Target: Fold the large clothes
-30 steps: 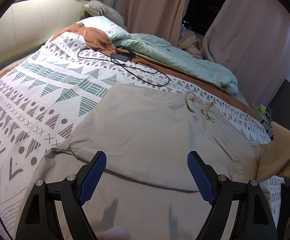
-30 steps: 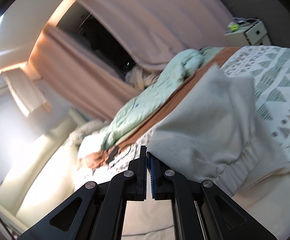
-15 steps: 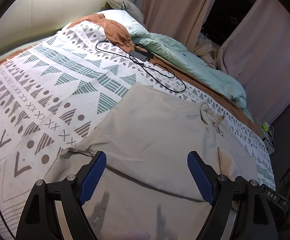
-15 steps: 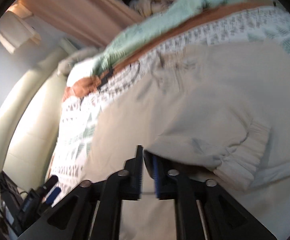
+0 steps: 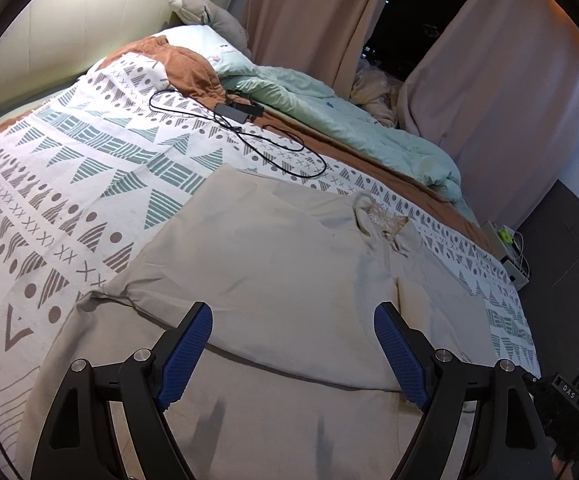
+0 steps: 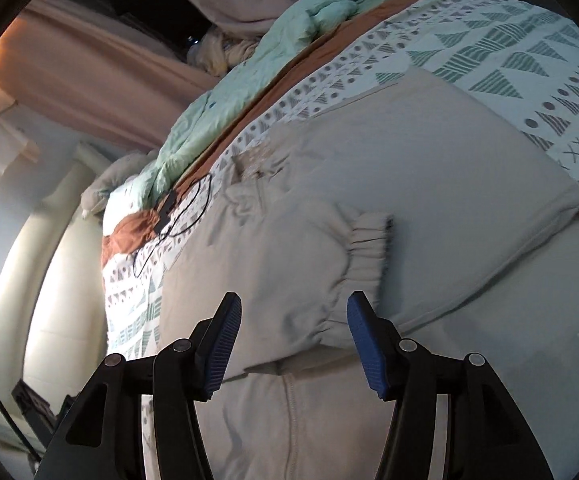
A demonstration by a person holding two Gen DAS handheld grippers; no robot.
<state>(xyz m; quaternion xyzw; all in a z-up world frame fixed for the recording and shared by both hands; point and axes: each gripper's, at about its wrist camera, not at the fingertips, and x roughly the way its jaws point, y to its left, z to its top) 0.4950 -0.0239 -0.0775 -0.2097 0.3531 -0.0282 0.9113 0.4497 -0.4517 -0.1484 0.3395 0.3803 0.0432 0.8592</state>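
A: We're on the bed; the beige jacket (image 5: 273, 264) lies spread across the patterned bedspread (image 5: 69, 184), collar toward the far edge, one sleeve (image 6: 289, 264) folded in over the chest, its gathered cuff (image 6: 365, 256) sitting on the body panel.

B: And the right gripper (image 6: 291, 338) hangs just over that sleeve; its jaws have just been opening, and the blue pads stand clear on either side of the cloth, pressing on nothing; I'd call the sleeve laid down and let go.

A: The left gripper (image 5: 293, 354) sits wide apart too, above the near fold, empty; nothing between its fingers but air.

B: How does this garment handle, do you reckon?

A: Soft and limp, I'd judge, fairly thick like sweatshirt fabric; it holds a gentle fold but drags and bunches if pulled from one point; light enough for one pinch, floppy enough to want two.

B: So where to grab?

A: Edges and seams; the elastic cuff gives a firm bite, likewise the hem corners or shoulder seam; a pinch mid-panel risks lifting only the top layer.

B: Mind the black cable (image 5: 249, 136) beyond; well apart for now.
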